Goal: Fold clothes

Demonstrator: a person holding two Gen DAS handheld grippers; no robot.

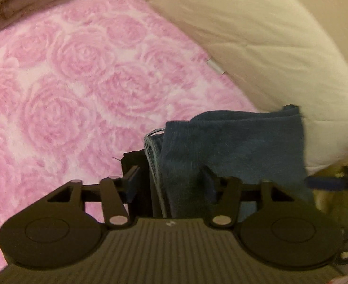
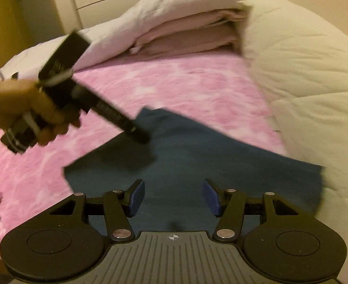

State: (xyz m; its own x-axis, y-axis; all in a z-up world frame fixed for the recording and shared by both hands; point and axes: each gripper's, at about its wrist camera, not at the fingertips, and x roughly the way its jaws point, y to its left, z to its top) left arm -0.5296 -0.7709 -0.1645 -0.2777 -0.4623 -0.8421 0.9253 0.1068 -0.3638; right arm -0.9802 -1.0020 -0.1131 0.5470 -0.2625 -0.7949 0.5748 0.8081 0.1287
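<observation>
Two claws at one blue garment

We note the left gripper (image 1: pixel 170 179) spread wide, folded blue garment (image 1: pixel 233 146) lying between its fingers on the pink blanket (image 1: pixel 67 82). Right gripper (image 2: pixel 173 197) stands apart above the garment (image 2: pixel 197 165), cream duvet (image 2: pixel 304 82) beside.

Between the jaws of the left wrist view a folded dark blue denim garment (image 1: pixel 233 146) shows a paler blue stitched hem on its left edge. Beyond and left of those jaws spreads a fluffy pink blanket with a darker pink rose pattern on white (image 1: pixel 79 75). Right of the jaws lies a cream quilted duvet (image 1: pixel 268 35). The right gripper's finger pads (image 2: pixel 136 197) are blue on black arms.
</observation>
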